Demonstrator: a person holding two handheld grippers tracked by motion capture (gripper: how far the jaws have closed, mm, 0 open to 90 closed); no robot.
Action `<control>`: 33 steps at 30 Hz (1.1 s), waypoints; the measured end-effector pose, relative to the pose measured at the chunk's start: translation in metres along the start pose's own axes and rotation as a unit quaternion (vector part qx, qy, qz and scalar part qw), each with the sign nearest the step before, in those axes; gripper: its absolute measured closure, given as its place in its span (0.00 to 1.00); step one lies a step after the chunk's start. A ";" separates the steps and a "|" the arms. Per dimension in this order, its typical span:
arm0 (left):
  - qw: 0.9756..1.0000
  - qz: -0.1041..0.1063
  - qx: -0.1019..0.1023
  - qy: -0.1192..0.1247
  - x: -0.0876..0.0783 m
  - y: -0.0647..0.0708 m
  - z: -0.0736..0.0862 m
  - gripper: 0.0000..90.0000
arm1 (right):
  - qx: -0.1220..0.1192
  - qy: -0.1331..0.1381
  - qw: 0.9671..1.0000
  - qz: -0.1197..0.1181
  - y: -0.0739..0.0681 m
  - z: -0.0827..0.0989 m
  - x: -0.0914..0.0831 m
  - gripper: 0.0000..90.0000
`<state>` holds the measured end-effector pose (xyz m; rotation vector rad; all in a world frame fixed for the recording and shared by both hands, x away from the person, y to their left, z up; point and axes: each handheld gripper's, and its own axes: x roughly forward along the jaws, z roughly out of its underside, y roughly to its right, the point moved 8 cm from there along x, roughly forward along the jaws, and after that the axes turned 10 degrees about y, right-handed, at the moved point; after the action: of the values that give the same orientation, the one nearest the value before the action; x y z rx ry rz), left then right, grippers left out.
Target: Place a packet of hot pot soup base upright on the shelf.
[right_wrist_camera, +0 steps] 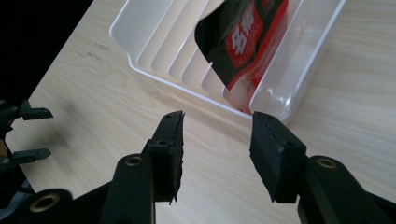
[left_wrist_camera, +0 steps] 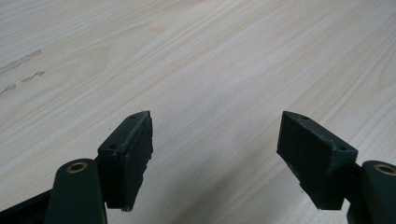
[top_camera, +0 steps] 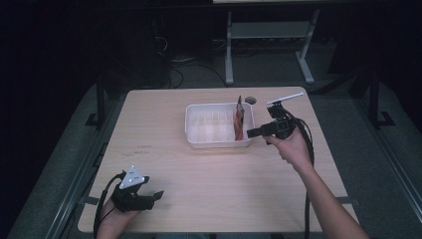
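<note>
A white slotted tray (top_camera: 195, 130) sits at the middle of the wooden table. A red and black packet (top_camera: 239, 123) stands on edge in the tray's rightmost slot (right_wrist_camera: 247, 46). My right gripper (top_camera: 251, 133) hovers just right of the tray, pointing left at it. In the right gripper view its jaws (right_wrist_camera: 215, 140) stand apart above bare wood, nothing between them, with the tray's near wall (right_wrist_camera: 196, 93) just ahead. My left gripper (top_camera: 157, 195) rests near the front left edge. Its jaws (left_wrist_camera: 215, 140) are wide open over bare wood.
A thin white strip (top_camera: 285, 97) lies at the table's far right corner next to a round hole (top_camera: 250, 100). Table legs and cables stand on the dark floor behind. The left gripper (right_wrist_camera: 28, 133) appears at the left edge of the right gripper view.
</note>
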<state>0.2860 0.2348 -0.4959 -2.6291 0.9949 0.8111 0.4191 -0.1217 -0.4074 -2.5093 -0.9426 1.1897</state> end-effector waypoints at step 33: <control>1.000 -0.003 -0.004 0.000 0.000 -0.002 0.001 0.29 | -0.010 -0.009 1.000 -0.013 0.014 0.052 -0.008 0.55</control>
<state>0.2869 0.2363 -0.4971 -2.6368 0.9858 0.8149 0.3824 -0.1412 -0.4428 -2.4976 -0.9931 1.2016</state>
